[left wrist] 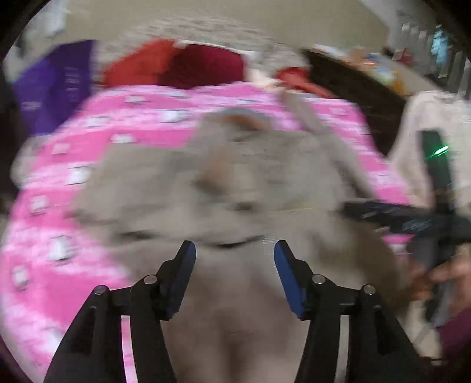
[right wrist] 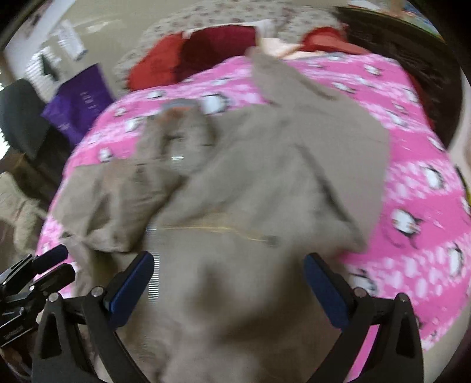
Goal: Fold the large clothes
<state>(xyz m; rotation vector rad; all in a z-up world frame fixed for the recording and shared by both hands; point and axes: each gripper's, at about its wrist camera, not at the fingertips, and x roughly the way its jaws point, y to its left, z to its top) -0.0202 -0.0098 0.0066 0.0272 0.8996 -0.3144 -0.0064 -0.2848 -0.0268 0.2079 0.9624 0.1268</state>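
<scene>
1. Nearest to us, over the lower part of the taupe jacket (right wrist: 265, 182), we hold both grippers pointed downward at the cloth.
2. Our left gripper (left wrist: 235, 250) has its blue-padded jaws standing apart; nothing is pinched between them, and the fabric lies blurred beneath.
3. Our right gripper (right wrist: 229, 265) also has its jaws spread wide, with the jacket's cloth showing below the gap and no pad pressing on it.
4. From the left wrist view, the right gripper's dark body sits to the right of the jacket, with a hand (left wrist: 447, 274) wrapped around its handle.
5. We see the jacket spread across the pink penguin-print blanket (right wrist: 412, 206), one sleeve folded over on the left side and a zipper line crossing its front.
6. Beyond the jacket's collar, at the blanket's far edge, lie red cushions (right wrist: 188, 50).
7. Left of the jacket, off the blanket's edge, stands a purple bag (right wrist: 79, 103), with a dark chair (right wrist: 20, 117) just beside it.
8. Farthest from the jacket, past the cushions, a floral-patterned cover (right wrist: 223, 14) meets the plain wall.
</scene>
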